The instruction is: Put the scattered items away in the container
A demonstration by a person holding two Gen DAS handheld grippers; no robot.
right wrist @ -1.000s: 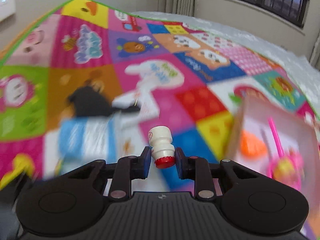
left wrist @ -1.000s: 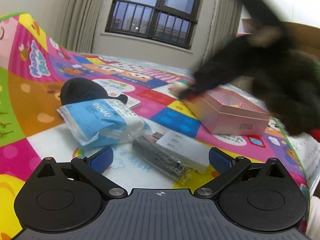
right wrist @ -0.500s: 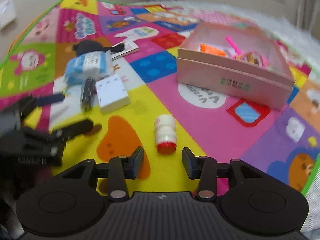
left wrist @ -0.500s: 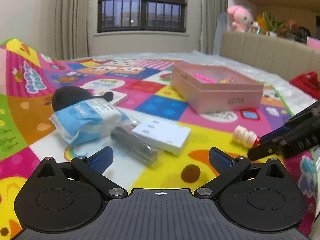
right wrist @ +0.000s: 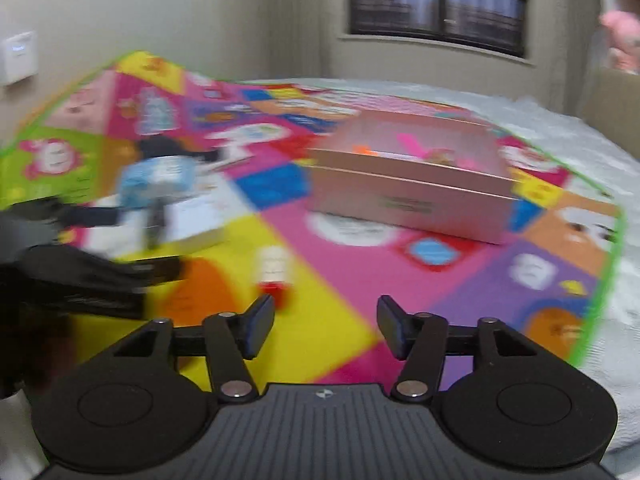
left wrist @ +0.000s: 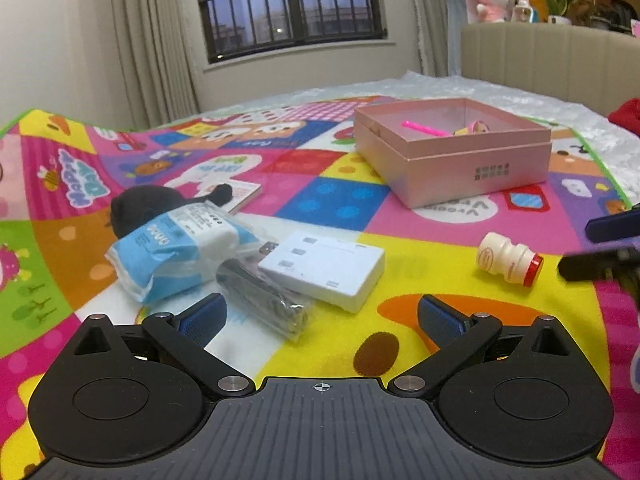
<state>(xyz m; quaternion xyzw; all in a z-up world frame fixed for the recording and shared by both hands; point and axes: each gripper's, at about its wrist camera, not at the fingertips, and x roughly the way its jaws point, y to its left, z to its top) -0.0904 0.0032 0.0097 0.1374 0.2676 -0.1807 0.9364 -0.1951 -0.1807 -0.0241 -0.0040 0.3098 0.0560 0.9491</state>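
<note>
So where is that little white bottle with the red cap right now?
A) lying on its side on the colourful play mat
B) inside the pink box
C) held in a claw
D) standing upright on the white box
A: the little white bottle with the red cap lies on its side on the colourful play mat, short of the pink cardboard box, with nothing gripping it.

**Right wrist view: bottle lying free, gripper empty**

The right gripper (right wrist: 326, 326) stands with its jaws apart, having just been opening — nothing lies between them. A small white bottle (right wrist: 274, 270) with a red cap lies on the play mat (right wrist: 328, 332), just ahead of the left finger. The pink box (right wrist: 408, 204) sits farther back, open-topped, with pink and orange items inside. The left gripper (right wrist: 120, 240) shows blurred at the left edge, near a blue-and-white packet (right wrist: 158, 180).
</note>
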